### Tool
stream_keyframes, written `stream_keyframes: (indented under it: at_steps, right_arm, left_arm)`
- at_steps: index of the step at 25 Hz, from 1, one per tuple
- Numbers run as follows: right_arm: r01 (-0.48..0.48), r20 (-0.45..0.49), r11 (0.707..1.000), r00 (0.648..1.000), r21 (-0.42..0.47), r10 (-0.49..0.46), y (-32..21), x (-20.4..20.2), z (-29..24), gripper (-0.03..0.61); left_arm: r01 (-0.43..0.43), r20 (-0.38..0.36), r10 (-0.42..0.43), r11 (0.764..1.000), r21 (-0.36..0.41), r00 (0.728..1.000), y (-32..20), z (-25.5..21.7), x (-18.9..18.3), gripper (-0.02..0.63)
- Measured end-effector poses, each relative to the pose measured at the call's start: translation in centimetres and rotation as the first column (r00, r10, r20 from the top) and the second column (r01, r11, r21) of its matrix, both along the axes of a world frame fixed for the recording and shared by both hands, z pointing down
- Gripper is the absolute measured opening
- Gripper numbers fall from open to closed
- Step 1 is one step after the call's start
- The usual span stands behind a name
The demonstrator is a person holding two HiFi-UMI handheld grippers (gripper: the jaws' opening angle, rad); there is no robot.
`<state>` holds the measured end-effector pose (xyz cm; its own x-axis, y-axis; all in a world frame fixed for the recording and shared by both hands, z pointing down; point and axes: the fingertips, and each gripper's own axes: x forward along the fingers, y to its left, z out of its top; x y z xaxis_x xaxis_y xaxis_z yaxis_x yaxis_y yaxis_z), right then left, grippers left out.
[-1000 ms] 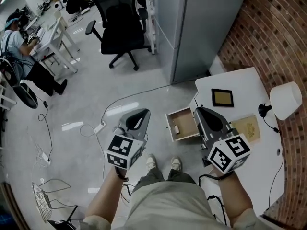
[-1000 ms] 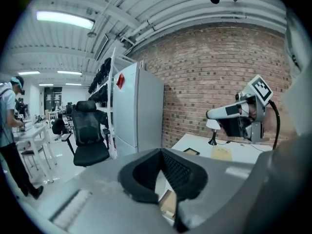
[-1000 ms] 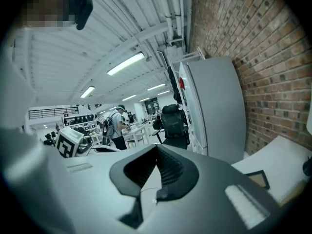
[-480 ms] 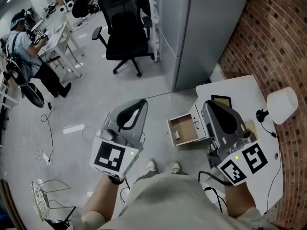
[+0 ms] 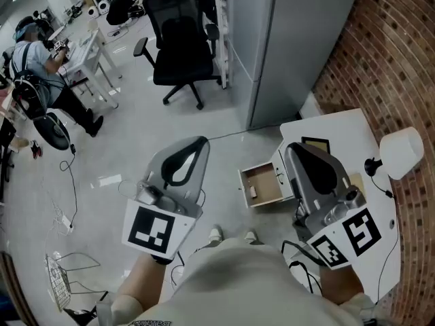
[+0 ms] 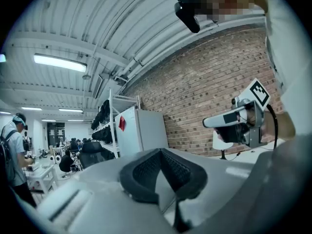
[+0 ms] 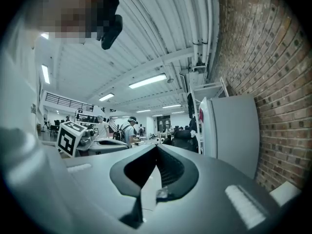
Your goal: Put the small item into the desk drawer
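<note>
Both tools closed and empty, small item already in the open drawer.
At lower left I am holding my left tool with its jaws pressed together. At centre the small item is lying in the drawer, which is standing open from the white worktop. At right my right tool is hovering, jaws together.

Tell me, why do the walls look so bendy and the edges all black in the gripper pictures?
Left gripper view: a wide-angle lens bows the brick wall and leaves dark round corners; right gripper view: same bending, with the ceiling light glaring white; head view: lights shine off the glossy floor.
</note>
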<state>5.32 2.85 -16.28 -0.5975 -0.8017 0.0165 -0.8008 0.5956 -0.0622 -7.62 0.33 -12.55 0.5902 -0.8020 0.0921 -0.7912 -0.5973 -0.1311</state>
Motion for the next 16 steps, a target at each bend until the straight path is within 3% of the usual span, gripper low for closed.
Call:
stream_keyframes:
  at_steps: [16]
  right_arm:
    - [-0.013, -0.018, 1.000, 1.000, -0.026, 0.013, -1.4, 0.2, 1.1, 0.003]
  left_arm:
    - [0.020, -0.006, -0.021, 0.999, -0.044, 1.000, -1.1, 1.1, -0.8, 0.003]
